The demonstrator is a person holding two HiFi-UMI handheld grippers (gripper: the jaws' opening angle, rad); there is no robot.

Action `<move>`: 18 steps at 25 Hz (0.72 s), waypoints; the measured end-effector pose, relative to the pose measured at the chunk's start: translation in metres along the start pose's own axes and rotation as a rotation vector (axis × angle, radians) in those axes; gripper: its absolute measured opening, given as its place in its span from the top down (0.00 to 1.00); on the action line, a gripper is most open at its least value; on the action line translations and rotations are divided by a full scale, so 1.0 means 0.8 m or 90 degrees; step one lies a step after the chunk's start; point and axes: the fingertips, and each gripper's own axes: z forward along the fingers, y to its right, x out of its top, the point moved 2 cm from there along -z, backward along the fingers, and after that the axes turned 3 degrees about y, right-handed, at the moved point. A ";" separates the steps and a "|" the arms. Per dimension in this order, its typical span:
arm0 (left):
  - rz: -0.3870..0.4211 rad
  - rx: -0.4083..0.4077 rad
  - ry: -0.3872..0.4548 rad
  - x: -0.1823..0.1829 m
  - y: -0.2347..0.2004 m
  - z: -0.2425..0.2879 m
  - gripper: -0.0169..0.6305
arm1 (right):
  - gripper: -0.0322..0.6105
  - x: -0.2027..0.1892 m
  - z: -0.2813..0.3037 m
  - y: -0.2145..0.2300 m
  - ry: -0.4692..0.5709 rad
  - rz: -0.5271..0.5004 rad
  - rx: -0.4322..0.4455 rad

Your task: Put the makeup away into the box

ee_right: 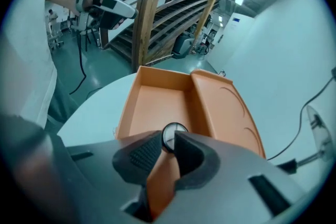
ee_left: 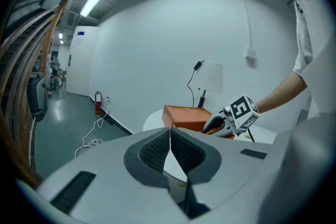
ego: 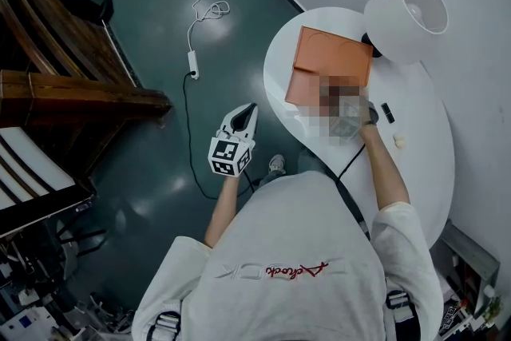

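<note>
An open orange box (ee_right: 157, 99) lies on the white table (ego: 427, 172), its lid (ee_right: 228, 110) folded back to the right. My right gripper (ee_right: 169, 140) hangs over the box's near edge, shut on a small round makeup piece (ee_right: 173, 135) with a pale face, pinched at the fingertips. In the head view a mosaic patch hides this gripper beside the box (ego: 331, 60). My left gripper (ee_left: 169, 131) is held out over the floor left of the table, its pads meeting with nothing between them; it shows in the head view as the left gripper (ego: 247, 112).
A white lamp (ego: 407, 16) stands behind the box, its cable on the table. A small black item (ego: 387, 112) and a small cream item (ego: 399, 141) lie to the right. A white power cord (ego: 204, 12) trails on the dark floor; wooden stairs (ego: 56, 52) rise at left.
</note>
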 end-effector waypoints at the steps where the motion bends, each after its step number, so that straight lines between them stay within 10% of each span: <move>1: 0.001 -0.002 0.001 0.001 0.001 0.000 0.95 | 0.85 0.000 -0.003 0.000 0.001 -0.004 -0.013; 11: 0.020 -0.027 0.006 0.007 0.015 0.006 0.95 | 0.91 0.005 -0.029 0.007 0.043 0.079 -0.058; 18: 0.042 -0.064 0.010 0.018 0.040 0.021 0.95 | 0.92 0.001 -0.084 0.049 0.213 0.444 -0.153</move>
